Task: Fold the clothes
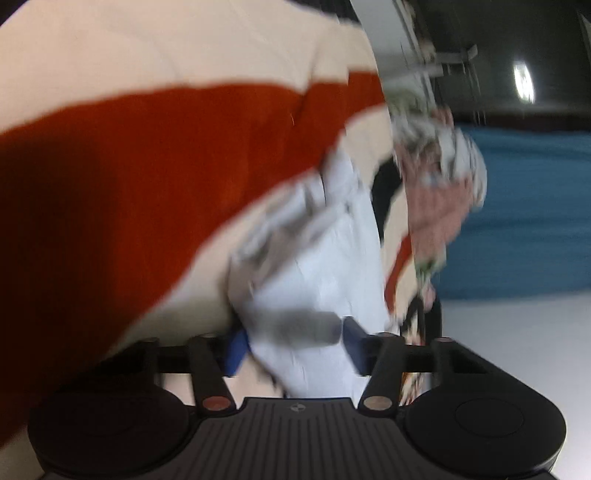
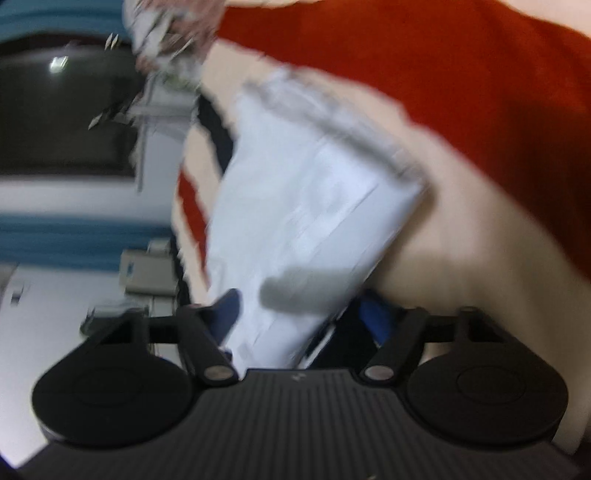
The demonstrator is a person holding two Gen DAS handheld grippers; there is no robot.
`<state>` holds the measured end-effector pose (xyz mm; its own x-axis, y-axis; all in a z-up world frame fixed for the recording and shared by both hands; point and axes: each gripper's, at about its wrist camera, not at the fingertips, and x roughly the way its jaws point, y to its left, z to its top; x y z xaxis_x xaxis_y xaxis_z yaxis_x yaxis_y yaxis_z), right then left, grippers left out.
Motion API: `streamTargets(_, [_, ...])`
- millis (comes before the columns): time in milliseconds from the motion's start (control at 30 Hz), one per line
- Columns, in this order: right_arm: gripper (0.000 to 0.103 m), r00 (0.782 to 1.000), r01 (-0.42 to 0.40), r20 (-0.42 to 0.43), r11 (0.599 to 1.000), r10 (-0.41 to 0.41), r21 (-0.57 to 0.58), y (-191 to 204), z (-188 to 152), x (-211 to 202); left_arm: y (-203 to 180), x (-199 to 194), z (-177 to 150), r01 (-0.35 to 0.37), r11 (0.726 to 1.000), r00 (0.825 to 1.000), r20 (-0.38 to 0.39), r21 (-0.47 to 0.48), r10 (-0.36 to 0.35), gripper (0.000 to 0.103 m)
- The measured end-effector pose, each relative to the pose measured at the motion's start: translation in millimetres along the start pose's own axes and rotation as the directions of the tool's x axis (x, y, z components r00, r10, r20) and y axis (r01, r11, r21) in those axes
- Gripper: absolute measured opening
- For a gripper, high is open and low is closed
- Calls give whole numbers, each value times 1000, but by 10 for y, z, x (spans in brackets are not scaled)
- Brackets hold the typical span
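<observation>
A cream garment with a broad red stripe (image 1: pixel 177 155) hangs lifted in front of both cameras; it also fills the right wrist view (image 2: pixel 443 74). A white part with a grey ribbed edge (image 1: pixel 325 258) runs down between the blue pads of my left gripper (image 1: pixel 295 345), which is shut on it. The same white part (image 2: pixel 306 206) enters my right gripper (image 2: pixel 299 314), which is shut on it too. Both views are blurred by motion. A crumpled floral cloth (image 1: pixel 439 177) hangs beyond the garment; it also shows in the right wrist view (image 2: pixel 170 33).
A blue surface (image 1: pixel 524 214) lies at the right over a pale floor (image 1: pixel 517 325). A dark window with a light reflection (image 2: pixel 59 107) is at the left. A grey box-like object (image 2: pixel 147 273) stands low at the left.
</observation>
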<state>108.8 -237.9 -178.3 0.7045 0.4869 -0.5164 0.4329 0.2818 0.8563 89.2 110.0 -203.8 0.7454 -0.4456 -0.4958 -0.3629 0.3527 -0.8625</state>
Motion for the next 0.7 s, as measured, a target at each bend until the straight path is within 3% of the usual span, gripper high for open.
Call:
streamTargets(133, [38,996,24,86,999,-22,-26,40,68,1,-59,9,-16,11,999,999,47,45,-13,20])
streamTargets(300, [23,990,25,142,995,-12,-96,169,61,-31,-284,-194,-130,68,985,992,95,158,-84,15])
streamTargets(533, [19,978,-17,202,988,48,-151,236,14,-364,-404,-471,-421,63,967,988,121,248,-96,14])
streamTargets(700, [19,965,-67,240,985,105,-160,238,-77,-806,-554,-738,-621,134,961,985,72,241,-155,13])
